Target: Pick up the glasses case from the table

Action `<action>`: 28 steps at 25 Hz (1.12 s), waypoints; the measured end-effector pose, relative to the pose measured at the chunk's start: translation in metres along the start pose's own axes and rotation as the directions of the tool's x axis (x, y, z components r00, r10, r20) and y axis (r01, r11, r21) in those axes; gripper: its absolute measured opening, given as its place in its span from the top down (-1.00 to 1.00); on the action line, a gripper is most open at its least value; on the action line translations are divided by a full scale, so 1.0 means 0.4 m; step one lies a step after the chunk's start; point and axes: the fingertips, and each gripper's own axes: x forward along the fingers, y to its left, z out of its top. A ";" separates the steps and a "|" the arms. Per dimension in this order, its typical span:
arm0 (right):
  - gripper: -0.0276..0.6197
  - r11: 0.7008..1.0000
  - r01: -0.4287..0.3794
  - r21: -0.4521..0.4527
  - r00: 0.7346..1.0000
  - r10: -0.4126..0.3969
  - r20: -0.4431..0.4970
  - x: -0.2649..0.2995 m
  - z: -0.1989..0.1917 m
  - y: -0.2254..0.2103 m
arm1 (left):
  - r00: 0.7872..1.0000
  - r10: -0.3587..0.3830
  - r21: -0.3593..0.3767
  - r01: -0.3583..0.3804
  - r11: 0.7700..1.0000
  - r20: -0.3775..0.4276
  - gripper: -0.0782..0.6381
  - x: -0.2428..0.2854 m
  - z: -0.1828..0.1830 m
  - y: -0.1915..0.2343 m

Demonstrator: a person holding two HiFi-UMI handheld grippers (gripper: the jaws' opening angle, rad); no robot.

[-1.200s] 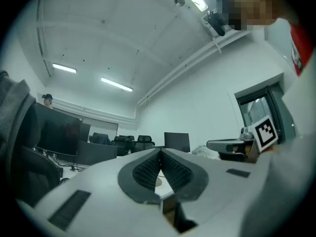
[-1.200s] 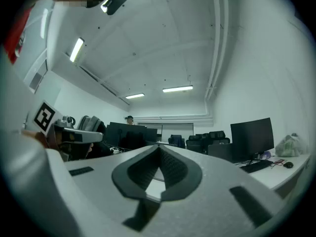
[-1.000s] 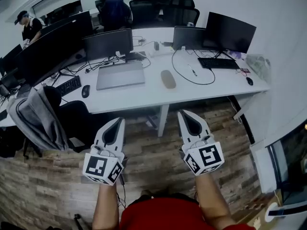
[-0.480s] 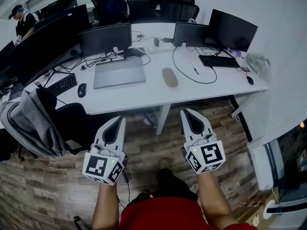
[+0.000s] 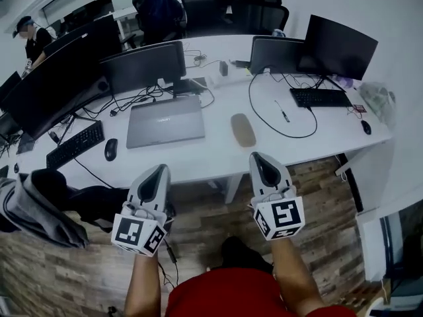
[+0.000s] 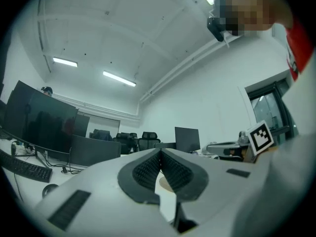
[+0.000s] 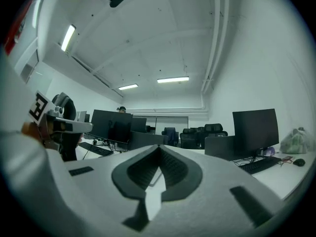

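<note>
Glasses case on white bench, right of closed laptop; left tongs and right tongs both together, empty, by the near edge

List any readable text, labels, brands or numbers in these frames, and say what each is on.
No readable words or numbers.
Square codes only, no lettering: left marker cube on left tongs.
Same: right marker cube on right tongs.
No print visible: glasses case.
Key print too small: left keyboard, right keyboard.

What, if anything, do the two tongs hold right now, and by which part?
Nothing. The left tongs and the right tongs are both shut and empty; the case lies untouched on the table.
</note>
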 end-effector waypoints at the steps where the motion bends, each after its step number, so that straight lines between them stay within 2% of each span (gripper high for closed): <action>1: 0.90 1.000 0.004 0.004 1.000 -0.004 -0.005 0.030 -0.009 -0.027 | 1.000 0.009 0.000 -0.009 1.000 -0.002 0.76 0.036 -0.005 0.013; 3: 0.89 1.000 0.003 0.011 1.000 -0.003 -0.021 0.086 -0.033 -0.077 | 1.000 0.027 -0.002 -0.027 1.000 -0.003 0.75 0.107 -0.016 0.033; 10: 0.36 0.999 -0.025 0.037 0.991 0.029 -0.130 0.264 -0.161 -0.207 | 0.997 0.072 0.003 -0.072 0.997 -0.021 0.75 0.321 -0.064 0.066; 15: 0.08 0.999 -0.042 0.034 0.967 0.049 -0.248 0.363 -0.281 -0.237 | 0.993 0.108 0.001 -0.108 0.994 -0.046 0.75 0.403 -0.106 0.094; 21: -0.09 0.998 -0.034 0.055 0.927 0.052 -0.371 0.458 -0.405 -0.251 | 0.991 0.113 -0.015 -0.114 0.993 -0.074 0.75 0.479 -0.156 0.136; 28: -0.27 0.999 -0.006 0.048 0.843 0.031 -0.537 0.534 -0.569 -0.267 | 0.991 0.063 -0.050 -0.069 0.996 -0.116 0.75 0.556 -0.214 0.172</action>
